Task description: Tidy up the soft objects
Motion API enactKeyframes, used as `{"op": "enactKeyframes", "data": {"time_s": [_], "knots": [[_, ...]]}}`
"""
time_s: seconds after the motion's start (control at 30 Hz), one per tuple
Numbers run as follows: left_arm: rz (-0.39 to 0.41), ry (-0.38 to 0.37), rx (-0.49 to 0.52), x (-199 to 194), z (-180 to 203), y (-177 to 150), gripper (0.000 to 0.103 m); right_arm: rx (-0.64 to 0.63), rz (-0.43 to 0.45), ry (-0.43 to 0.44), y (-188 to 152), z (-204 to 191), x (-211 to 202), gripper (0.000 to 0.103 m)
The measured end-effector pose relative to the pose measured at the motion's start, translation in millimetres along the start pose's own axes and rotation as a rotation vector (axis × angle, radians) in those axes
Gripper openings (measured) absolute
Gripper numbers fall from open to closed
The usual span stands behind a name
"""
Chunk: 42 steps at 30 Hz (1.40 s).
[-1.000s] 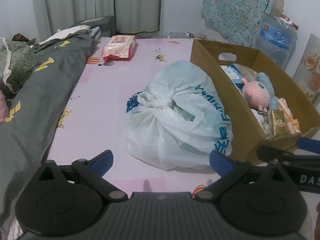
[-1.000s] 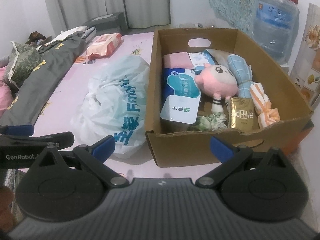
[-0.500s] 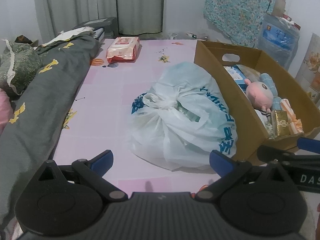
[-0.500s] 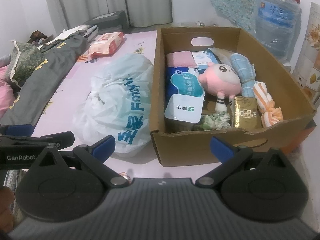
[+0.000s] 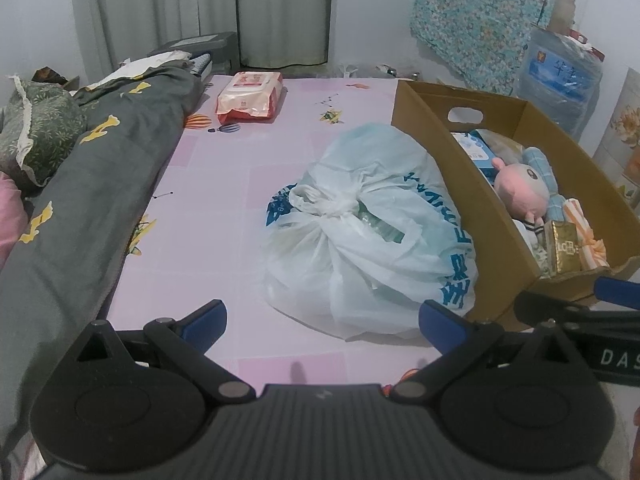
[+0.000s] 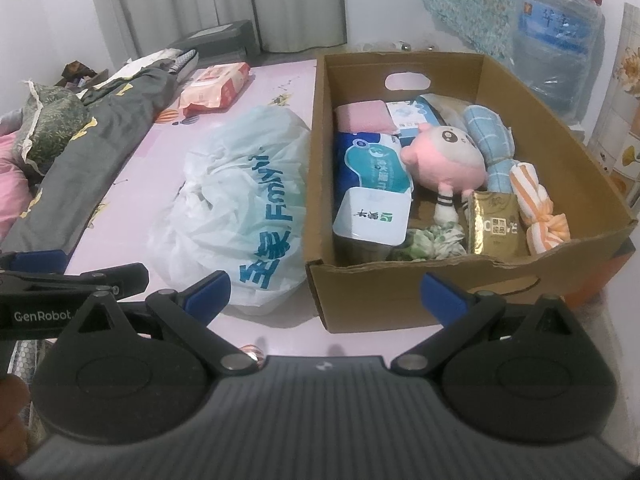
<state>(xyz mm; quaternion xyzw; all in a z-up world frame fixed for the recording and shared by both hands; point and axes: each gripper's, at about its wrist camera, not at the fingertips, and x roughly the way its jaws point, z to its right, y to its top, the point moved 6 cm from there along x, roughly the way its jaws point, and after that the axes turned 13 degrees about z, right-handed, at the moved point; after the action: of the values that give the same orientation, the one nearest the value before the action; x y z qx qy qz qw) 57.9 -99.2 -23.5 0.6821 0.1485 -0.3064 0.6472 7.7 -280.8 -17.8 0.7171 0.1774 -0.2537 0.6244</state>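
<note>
A pink patterned bed sheet (image 5: 224, 208) filled the middle of both views, with a dark grey blanket (image 5: 80, 208) along the left edge and an open cardboard box (image 6: 520, 280) at the right. A knotted white plastic bag (image 5: 368, 232) lay at centre, touching the box's left wall, and inside the box sat a pink plush doll (image 6: 444, 160), a blue tissue pack (image 6: 372, 164) and an orange-striped cloth (image 6: 536, 208). At the bottom of each frame the left gripper (image 5: 322, 320) and right gripper (image 6: 324, 292) hung with fingers spread wide, holding nothing.

bag (image 5: 372, 240) contents — unreadable | box (image 6: 400, 292) floor — mostly hidden under toys
</note>
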Motion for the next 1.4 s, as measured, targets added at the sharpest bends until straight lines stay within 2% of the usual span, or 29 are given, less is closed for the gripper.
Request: {"op": "enactKeyframes", "data": {"time_s": [1.4], "knots": [[-0.024, -0.013, 0.001, 4.4, 5.9, -4.5, 0.102, 0.001, -0.020, -0.006, -4.9, 4.3, 0.0, 0.102]]}}
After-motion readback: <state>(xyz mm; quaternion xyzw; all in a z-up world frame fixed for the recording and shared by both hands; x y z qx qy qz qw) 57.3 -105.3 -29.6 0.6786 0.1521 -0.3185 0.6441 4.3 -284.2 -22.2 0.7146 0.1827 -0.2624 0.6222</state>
